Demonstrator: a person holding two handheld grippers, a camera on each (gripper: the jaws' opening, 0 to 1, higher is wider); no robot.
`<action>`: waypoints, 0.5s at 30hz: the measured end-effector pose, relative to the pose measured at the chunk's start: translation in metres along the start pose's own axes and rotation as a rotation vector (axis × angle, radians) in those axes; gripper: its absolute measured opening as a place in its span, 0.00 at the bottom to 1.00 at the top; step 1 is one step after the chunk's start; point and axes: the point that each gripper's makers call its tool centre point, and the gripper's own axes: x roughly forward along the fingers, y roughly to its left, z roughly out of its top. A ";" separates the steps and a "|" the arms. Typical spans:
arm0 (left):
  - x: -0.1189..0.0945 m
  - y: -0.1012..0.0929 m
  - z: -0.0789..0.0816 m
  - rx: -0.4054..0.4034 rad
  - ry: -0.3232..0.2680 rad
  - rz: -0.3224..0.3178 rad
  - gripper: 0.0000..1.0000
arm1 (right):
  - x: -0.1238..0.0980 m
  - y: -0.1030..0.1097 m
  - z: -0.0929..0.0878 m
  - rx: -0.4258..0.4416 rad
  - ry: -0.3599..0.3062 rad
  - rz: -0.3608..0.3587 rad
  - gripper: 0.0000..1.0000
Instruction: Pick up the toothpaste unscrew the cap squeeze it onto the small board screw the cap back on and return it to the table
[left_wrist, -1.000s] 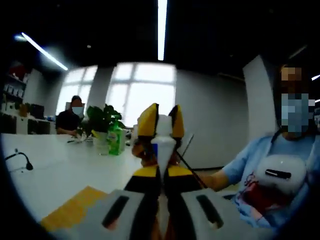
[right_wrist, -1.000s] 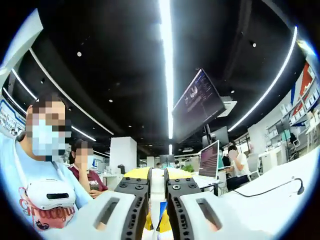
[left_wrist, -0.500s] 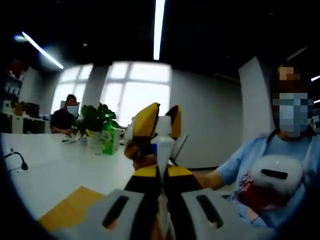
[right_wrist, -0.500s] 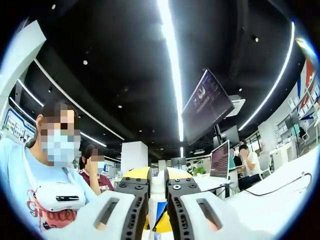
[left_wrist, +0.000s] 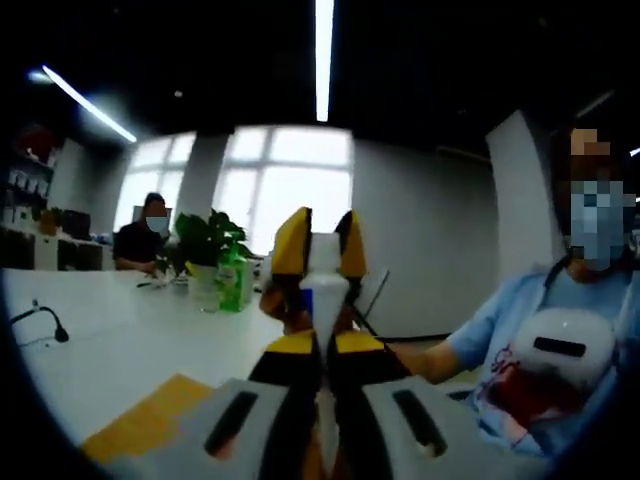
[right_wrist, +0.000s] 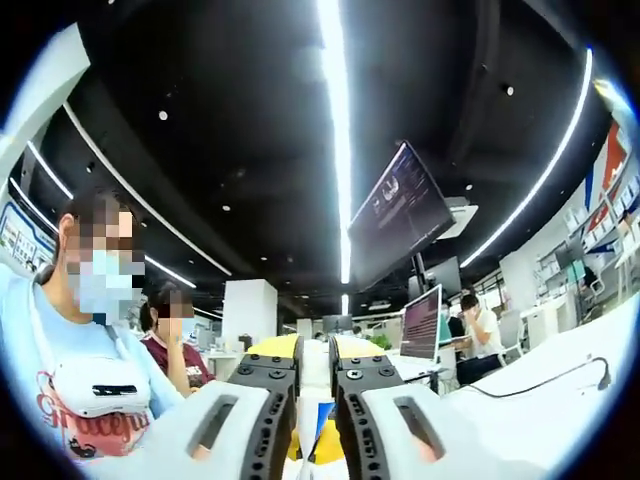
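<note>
I've got the toothpaste (left_wrist: 322, 285) up off the table (left_wrist: 130, 340), pinched between both tools. My left gripper (left_wrist: 321, 245) has its jaws closed on the white tube, yellow tips either side of it. My right gripper (right_wrist: 314, 368) clamps something white between its jaws, probably the cap end (right_wrist: 314, 362). I reckon the tube is light and soft, so too hard a pinch would spill paste early. Better to hold the stiff shoulder near the neck and turn the hard, ridged cap. A yellow board (left_wrist: 150, 415) lies on the table below the tube.
</note>
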 end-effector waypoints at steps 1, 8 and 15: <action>-0.001 0.001 0.001 -0.001 -0.002 0.007 0.02 | 0.000 -0.001 0.002 -0.012 -0.002 -0.014 0.13; -0.009 0.026 0.011 0.040 -0.024 0.186 0.02 | -0.005 -0.033 0.026 -0.237 0.033 -0.331 0.61; -0.015 0.050 0.015 0.064 -0.032 0.418 0.02 | -0.004 -0.044 0.005 -0.369 0.237 -0.509 0.68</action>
